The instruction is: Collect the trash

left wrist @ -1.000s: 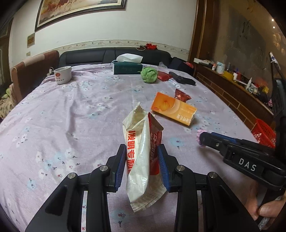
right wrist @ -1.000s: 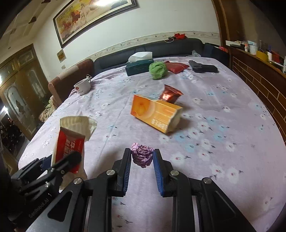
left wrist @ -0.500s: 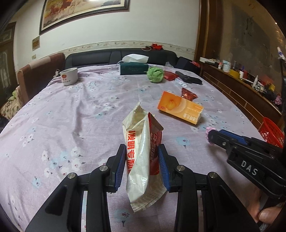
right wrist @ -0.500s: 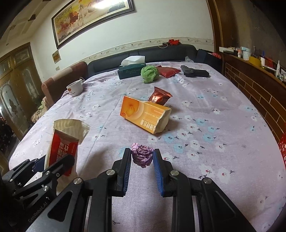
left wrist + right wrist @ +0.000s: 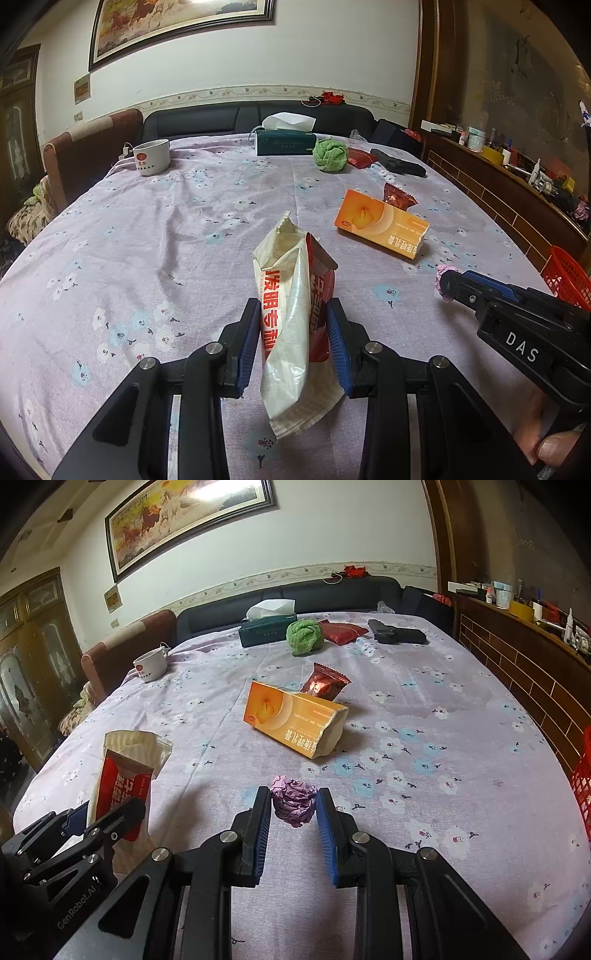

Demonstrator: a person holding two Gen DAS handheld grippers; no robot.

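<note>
My left gripper (image 5: pixel 293 314) is shut on a torn red-and-white wrapper (image 5: pixel 291 325), which stands upright between the blue pads above the tablecloth. The same wrapper (image 5: pixel 122 775) shows at lower left in the right wrist view, in the left gripper (image 5: pixel 107 814). My right gripper (image 5: pixel 293 799) is shut on a crumpled purple paper ball (image 5: pixel 293 801); in the left wrist view that right gripper (image 5: pixel 448 286) reaches in from the right with the ball (image 5: pixel 441 275) at its tip. An orange carton (image 5: pixel 295 722) and a small red snack packet (image 5: pixel 325 681) lie further out on the table.
The table wears a lilac floral cloth (image 5: pixel 147 240). Far side holds a white cup (image 5: pixel 151 157), a green tissue box (image 5: pixel 286 142), a green cloth ball (image 5: pixel 330 154), a red pouch (image 5: pixel 341 631) and a black object (image 5: pixel 397 636). A red basket (image 5: pixel 569 277) stands off the right edge.
Both views have tilted slightly upward, showing more wall and picture. Both grips are unchanged and neither hand has shifted across the table.
</note>
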